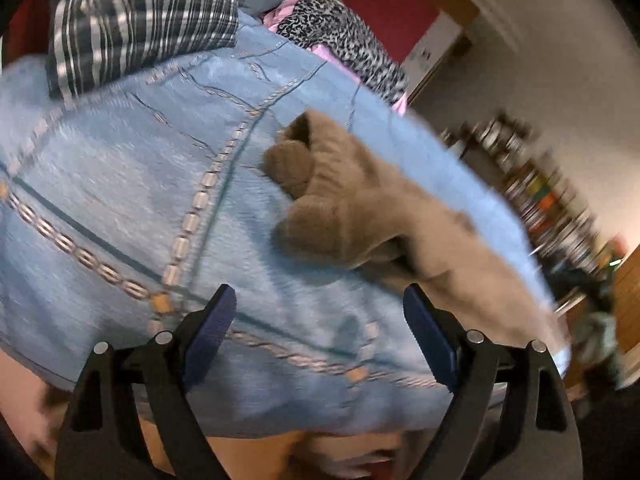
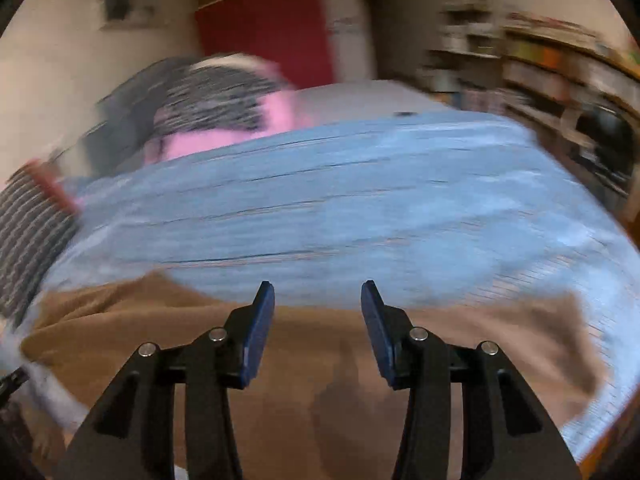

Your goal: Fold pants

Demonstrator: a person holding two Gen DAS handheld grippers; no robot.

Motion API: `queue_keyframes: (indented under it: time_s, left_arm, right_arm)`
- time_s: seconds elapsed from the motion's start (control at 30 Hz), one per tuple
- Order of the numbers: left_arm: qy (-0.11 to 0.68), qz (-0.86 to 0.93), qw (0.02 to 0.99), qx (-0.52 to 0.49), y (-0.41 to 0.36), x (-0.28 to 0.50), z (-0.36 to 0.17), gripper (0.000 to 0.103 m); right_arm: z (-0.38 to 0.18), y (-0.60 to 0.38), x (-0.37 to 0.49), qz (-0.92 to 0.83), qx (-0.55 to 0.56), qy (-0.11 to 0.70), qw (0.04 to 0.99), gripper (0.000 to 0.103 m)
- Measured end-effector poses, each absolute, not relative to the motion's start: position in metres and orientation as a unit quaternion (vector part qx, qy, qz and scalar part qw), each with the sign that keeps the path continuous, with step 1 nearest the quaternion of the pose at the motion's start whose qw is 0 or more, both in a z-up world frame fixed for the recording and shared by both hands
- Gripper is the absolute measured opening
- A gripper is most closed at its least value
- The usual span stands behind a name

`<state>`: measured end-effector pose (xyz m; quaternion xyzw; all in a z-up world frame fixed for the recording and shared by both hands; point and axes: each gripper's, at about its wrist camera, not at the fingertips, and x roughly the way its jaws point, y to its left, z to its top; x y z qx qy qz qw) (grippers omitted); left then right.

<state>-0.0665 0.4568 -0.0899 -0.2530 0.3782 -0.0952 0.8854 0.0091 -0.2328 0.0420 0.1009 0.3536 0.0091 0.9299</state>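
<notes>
light blue denim, a pair of jeans with pale contrast stitching along its seams, lies spread over a bigger pile and fills most of both wrist views. a tan brown knitted garment is draped across it, bunched at the right in the left view and lying nearest the jaws in the right view. the left gripper hangs over the stitched denim with its blue-padded jaws wide apart and nothing between them; the right gripper stands at a middling gap above the brown cloth, also empty. beyond the jeans, to the far left, sits a dark blue and white plaid cloth, and further back a black and white leopard-print fabric over something pink. a red panel and blurred shelves stand against the far wall. both views are smeared, the right one most, so fine edges are hard to place. this looks like the stage between grasps, with neither tool holding cloth. the next move likely calls for finding a clean edge or the waistband and closing on a single pair, without catching the brown garment.
</notes>
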Motion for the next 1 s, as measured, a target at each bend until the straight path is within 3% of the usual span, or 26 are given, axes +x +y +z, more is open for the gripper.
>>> queue_keyframes:
  time_s: [0.47, 0.57, 1.0]
  left_arm:
    - [0.354, -0.129, 0.833, -0.405, 0.456, -0.040, -0.085, 0.087]
    - [0.343, -0.127, 0.825, -0.430, 0.460, -0.034, -0.083, 0.095]
    - [0.328, -0.117, 0.790, -0.504, 0.469, -0.003, -0.093, 0.096]
  right_arm:
    - [0.011, 0.012, 0.067, 0.266, 0.053, 0.411, 0.870, 0.046]
    - [-0.005, 0.041, 0.059, 0.299, 0.048, 0.428, 0.851, 0.046]
    - [-0.048, 0.097, -0.006, 0.413, -0.072, 0.454, 0.787, 0.048]
